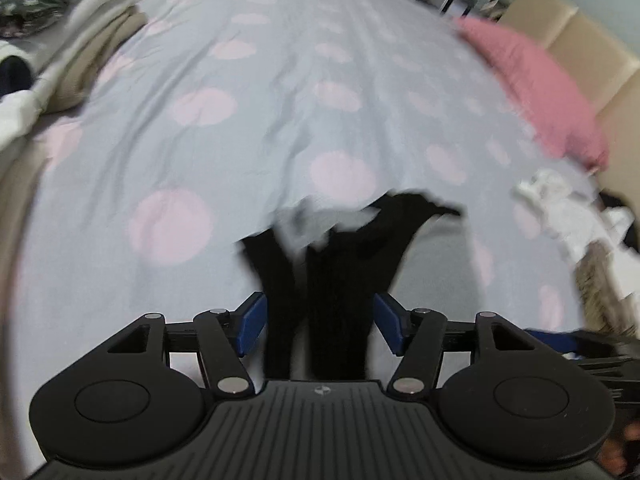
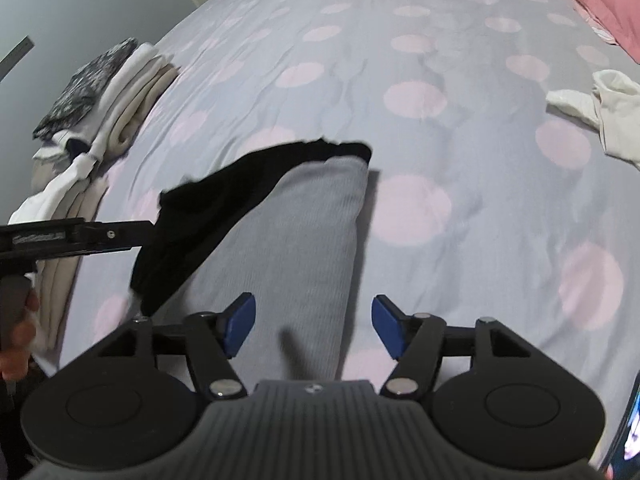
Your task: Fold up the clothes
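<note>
A grey and black garment (image 2: 280, 232) lies on the grey bedspread with pink dots (image 2: 440, 120). Its grey part runs between the blue pads of my right gripper (image 2: 314, 330), whose jaws stand wide apart around it. The black part (image 1: 332, 276) hangs between the blue pads of my left gripper (image 1: 318, 326), whose jaws are also apart, with the cloth loose in the gap. The left gripper's body enters the right wrist view (image 2: 76, 236) from the left, touching the black cloth. The left wrist view is blurred by motion.
A stack of folded white and beige clothes (image 2: 120, 112) sits at the bed's left edge, with a dark patterned item (image 2: 88, 80) beside it. White clothes (image 2: 600, 116) lie at the right. A pink pillow (image 1: 536, 88) lies at the head.
</note>
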A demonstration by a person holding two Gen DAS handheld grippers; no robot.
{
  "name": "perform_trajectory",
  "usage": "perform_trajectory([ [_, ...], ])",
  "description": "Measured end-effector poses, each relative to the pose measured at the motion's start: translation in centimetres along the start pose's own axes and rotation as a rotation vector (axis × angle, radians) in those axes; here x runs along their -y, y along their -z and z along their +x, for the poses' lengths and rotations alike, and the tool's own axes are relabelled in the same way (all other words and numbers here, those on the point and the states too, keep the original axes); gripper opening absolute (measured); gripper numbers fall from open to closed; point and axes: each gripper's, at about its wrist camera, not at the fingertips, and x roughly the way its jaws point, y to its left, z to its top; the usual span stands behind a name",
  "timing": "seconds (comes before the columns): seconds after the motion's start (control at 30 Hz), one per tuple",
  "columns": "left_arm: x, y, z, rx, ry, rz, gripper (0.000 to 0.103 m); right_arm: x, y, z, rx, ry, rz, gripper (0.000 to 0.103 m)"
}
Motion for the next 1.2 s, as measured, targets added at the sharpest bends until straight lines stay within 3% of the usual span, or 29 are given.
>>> perform_trajectory([
  [0.1,0.6,-0.4,0.7,0.064,-0.017,0.042,0.057,0.6,-0.4,0.7,0.018,-0.019,0.034,0.067],
  [0.17,0.7,-0.7,1.1,0.093,-0.022,0.067,0.052,0.8,-0.4,1.1,0.028,-0.027,0.034,0.067],
  [0.2,0.5,-0.8,1.3,0.103,-0.009,0.065,0.040,0.9,-0.4,1.4,0.031,-0.030,0.033,0.067],
  [0.23,0.4,-0.9,1.4,0.113,0.004,0.062,0.022,1.0,-0.4,1.6,0.033,-0.036,0.034,0.067],
  [0.3,-0.3,-1.2,1.5,0.120,0.035,0.025,0.006,1.2,-0.2,2.0,0.031,-0.049,0.038,0.067],
  [0.47,-2.1,-2.2,0.5,0.176,0.073,-0.030,0.004,1.8,0.3,2.8,0.014,-0.067,0.060,0.067],
  [0.53,-2.5,-2.3,1.1,0.169,0.030,-0.011,0.004,2.0,0.5,3.2,0.001,-0.068,0.066,0.067],
  [0.63,-3.8,-1.9,3.1,0.118,0.005,-0.059,0.004,2.1,0.6,3.8,-0.016,-0.074,0.074,0.067],
  [0.8,-5.2,-1.5,3.8,0.103,-0.017,-0.128,0.007,2.1,0.8,3.8,-0.014,-0.074,0.074,0.067],
  [0.87,-5.8,-1.6,2.9,0.120,-0.026,-0.186,0.019,2.2,0.7,3.5,-0.001,-0.080,0.087,0.067],
  [0.93,-6.4,-1.6,1.8,0.138,-0.023,-0.251,0.051,2.4,0.6,3.3,0.011,-0.086,0.099,0.067],
  [0.97,-6.4,-1.5,1.4,0.148,-0.021,-0.262,0.056,2.4,0.5,3.1,0.018,-0.089,0.106,0.067],
  [1.03,-6.2,-1.3,0.7,0.160,-0.020,-0.263,0.058,2.5,0.4,2.9,0.030,-0.095,0.119,0.067],
  [1.2,-4.3,0.3,1.2,0.091,-0.033,-0.194,0.063,2.8,0.1,2.3,0.062,-0.110,0.151,0.067],
])
